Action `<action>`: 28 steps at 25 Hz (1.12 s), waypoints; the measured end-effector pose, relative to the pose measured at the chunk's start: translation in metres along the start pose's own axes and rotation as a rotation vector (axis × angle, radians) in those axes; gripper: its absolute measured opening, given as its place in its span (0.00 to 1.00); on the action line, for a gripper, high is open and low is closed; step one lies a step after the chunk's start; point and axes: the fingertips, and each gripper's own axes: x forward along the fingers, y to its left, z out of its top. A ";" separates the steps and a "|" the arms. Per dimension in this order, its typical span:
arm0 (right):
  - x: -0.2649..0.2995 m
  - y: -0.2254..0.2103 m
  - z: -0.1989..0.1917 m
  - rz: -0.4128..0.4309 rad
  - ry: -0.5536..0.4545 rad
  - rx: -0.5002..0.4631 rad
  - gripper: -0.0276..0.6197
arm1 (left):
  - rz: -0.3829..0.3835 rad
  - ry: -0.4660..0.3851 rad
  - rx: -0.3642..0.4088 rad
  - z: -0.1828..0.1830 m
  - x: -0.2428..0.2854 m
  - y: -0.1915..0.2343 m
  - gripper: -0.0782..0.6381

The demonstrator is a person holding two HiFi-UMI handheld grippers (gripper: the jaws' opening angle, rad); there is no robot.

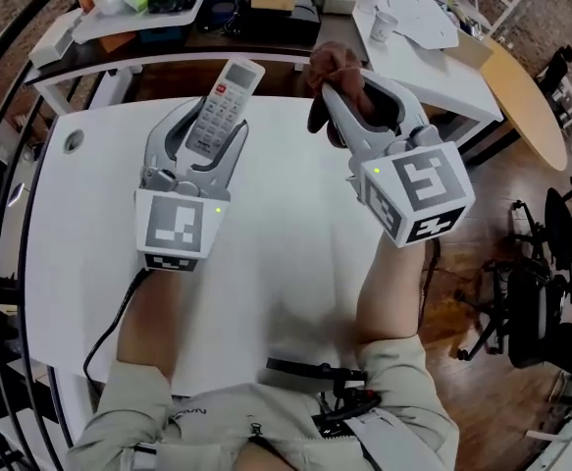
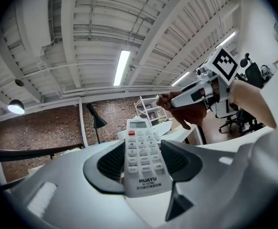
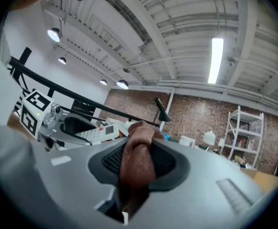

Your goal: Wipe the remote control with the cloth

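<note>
Counting as I go: left gripper (image 1: 210, 126), right gripper (image 1: 356, 91), that's two. Two marker cubes as well: left cube (image 1: 178, 229), right cube (image 1: 423, 189). One remote (image 1: 229, 86). One cloth (image 1: 333, 65). Tables now: one white table (image 1: 286, 263) under me, one round wooden table (image 1: 526, 106) off to the right. One paper cup (image 1: 385, 25) at the back. One cable (image 1: 117, 320) trailing off my left side. In my left gripper view: one floor lamp (image 2: 98, 122), one shelf (image 2: 148, 109).
</note>
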 end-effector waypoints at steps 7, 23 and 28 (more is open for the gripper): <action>-0.019 0.038 0.057 0.000 -0.203 -0.106 0.21 | 0.102 -0.070 0.129 0.049 -0.034 0.024 0.45; -0.008 0.058 0.091 -0.062 -0.315 -0.120 0.21 | 0.112 -0.069 0.373 0.060 -0.041 0.010 0.45; 0.001 0.084 0.080 0.009 -0.224 -0.226 0.21 | 0.094 -0.072 0.397 0.055 -0.035 -0.004 0.45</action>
